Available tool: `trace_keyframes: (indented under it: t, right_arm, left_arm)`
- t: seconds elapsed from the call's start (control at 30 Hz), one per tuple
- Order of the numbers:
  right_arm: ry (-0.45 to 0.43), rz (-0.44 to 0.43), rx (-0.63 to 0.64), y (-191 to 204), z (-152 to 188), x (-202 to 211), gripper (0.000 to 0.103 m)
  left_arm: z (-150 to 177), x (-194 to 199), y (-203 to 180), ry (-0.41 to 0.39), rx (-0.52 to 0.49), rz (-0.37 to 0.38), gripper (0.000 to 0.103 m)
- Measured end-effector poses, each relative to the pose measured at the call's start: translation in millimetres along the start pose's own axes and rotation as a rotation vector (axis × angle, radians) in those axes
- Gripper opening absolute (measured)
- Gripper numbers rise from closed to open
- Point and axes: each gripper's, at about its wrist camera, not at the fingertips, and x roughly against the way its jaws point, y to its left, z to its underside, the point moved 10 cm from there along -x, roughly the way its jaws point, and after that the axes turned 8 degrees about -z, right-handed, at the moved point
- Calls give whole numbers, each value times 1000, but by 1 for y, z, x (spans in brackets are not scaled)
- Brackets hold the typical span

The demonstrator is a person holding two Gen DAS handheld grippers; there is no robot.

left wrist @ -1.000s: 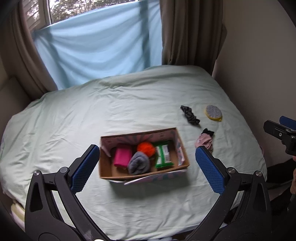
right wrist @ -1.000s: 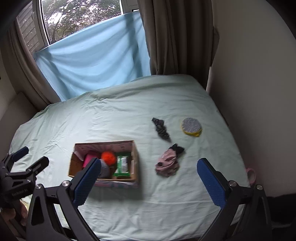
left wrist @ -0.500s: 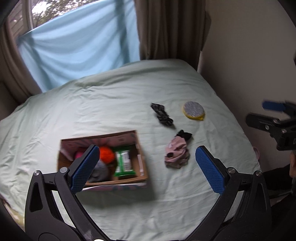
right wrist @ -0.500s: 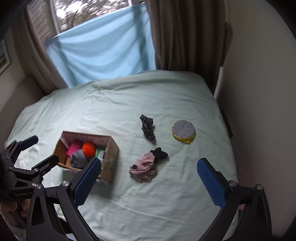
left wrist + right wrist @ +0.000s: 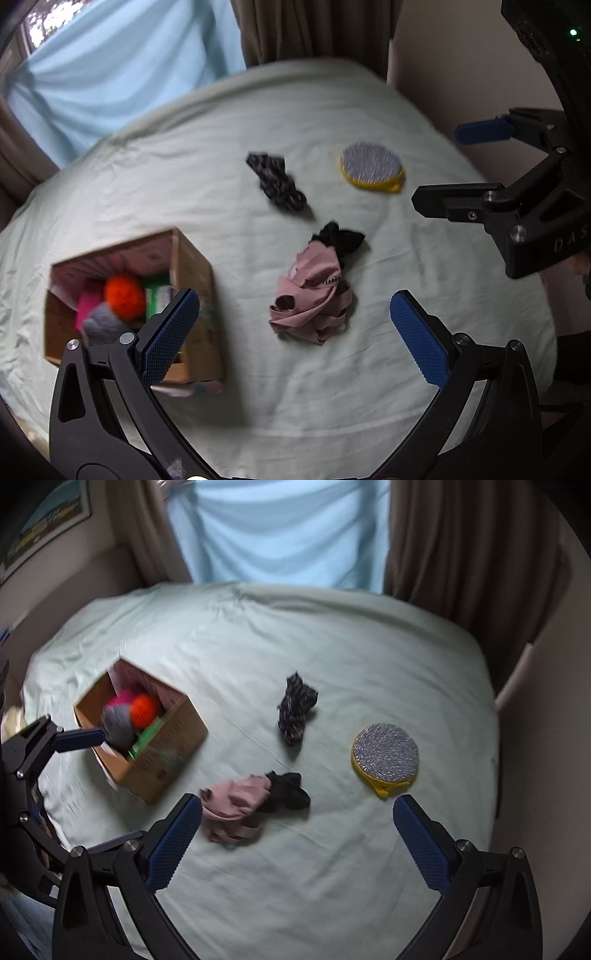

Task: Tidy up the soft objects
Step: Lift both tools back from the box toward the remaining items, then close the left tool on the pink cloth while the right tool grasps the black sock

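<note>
Both grippers, left (image 5: pixel 293 330) and right (image 5: pixel 297 840), hang wide open and empty over the bed (image 5: pixel 369 657); within a second they have swung away from the box (image 5: pixel 192 266) toward the loose items, suggesting another pickup; the pink cloth (image 5: pixel 314 295) lies centred between the left fingers (image 5: pixel 170 332), well below.

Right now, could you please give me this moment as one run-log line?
left tool open | right tool open | pink cloth, scrunchie, scrubber on bed | box part-filled
</note>
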Motion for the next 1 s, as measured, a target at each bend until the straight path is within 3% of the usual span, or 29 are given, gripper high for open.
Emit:
trace_keyframes:
  t: [0.3, 0.4, 0.53, 0.67, 0.73, 0.77, 0.87, 1.0]
  right_arm:
    - [90, -82, 144, -21, 30, -93, 102]
    - [138, -114, 158, -22, 40, -122, 92]
    - [168, -142, 214, -17, 48, -150, 87]
    - [174, -152, 281, -9, 50, -167, 83]
    - [185, -156, 300, -7, 52, -174, 73]
    - [186, -162, 303, -5, 51, -177, 73]
    - [165, -163, 327, 0, 47, -181, 71]
    - [153, -172, 342, 7, 40, -184, 51]
  left_arm:
    - [24, -95, -20, 132, -2, -19, 102]
    - [30, -117, -24, 156, -8, -25, 102]
    - [41, -137, -28, 191, -10, -13, 93]
    - [50, -155, -31, 229, -18, -2, 93]
    - [50, -160, -31, 234, -15, 13, 93]
    - [49, -161, -31, 233, -13, 18, 92]
    - [49, -161, -34, 237, -9, 56, 80]
    - [49, -158, -37, 235, -20, 76, 56]
